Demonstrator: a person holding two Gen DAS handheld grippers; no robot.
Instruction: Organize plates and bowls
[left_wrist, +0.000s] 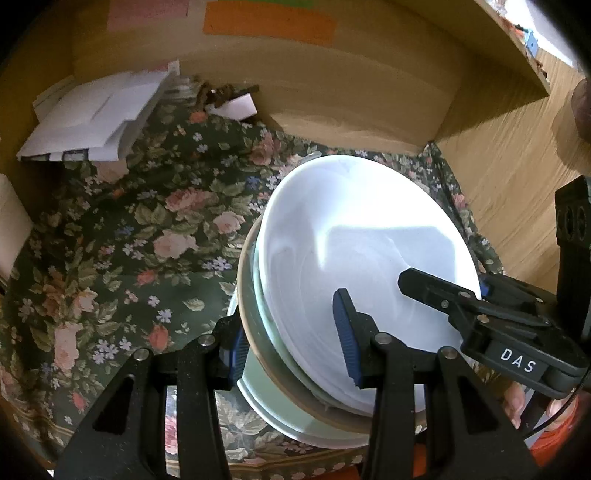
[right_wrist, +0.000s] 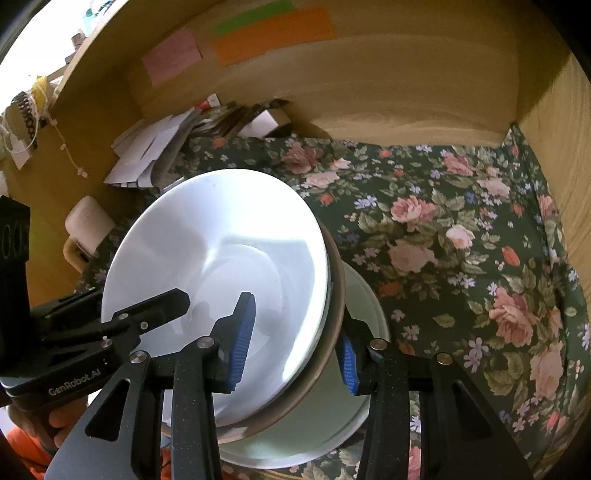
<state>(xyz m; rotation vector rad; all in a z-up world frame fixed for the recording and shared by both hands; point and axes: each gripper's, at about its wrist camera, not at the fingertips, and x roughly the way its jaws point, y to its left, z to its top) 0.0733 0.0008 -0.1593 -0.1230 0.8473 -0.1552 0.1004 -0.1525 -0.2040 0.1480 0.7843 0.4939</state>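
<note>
The stack of plates (left_wrist: 354, 258) is tilted above the flowered cloth (left_wrist: 140, 240), inside a wooden shelf (left_wrist: 332, 92). The left tongs (left_wrist: 291, 354) clamp the stack's near rim, one blue pad on the white top plate, the other under the pale green bottom plate (left_wrist: 280, 417). The right tongs (right_wrist: 295, 339) grip the opposite rim the same way. Their bodies read "DAS" and "GenRobot.AI". Behind the stack lie white papers (left_wrist: 92, 114); colored notes (right_wrist: 273, 35) with no readable writing hang on the back wall.

Left gripper (left_wrist: 291, 347) fingers clamping stacked plates (left_wrist: 354, 251), right gripper (left_wrist: 443, 291) opposite, floral cloth (left_wrist: 147, 240) beneath
</note>
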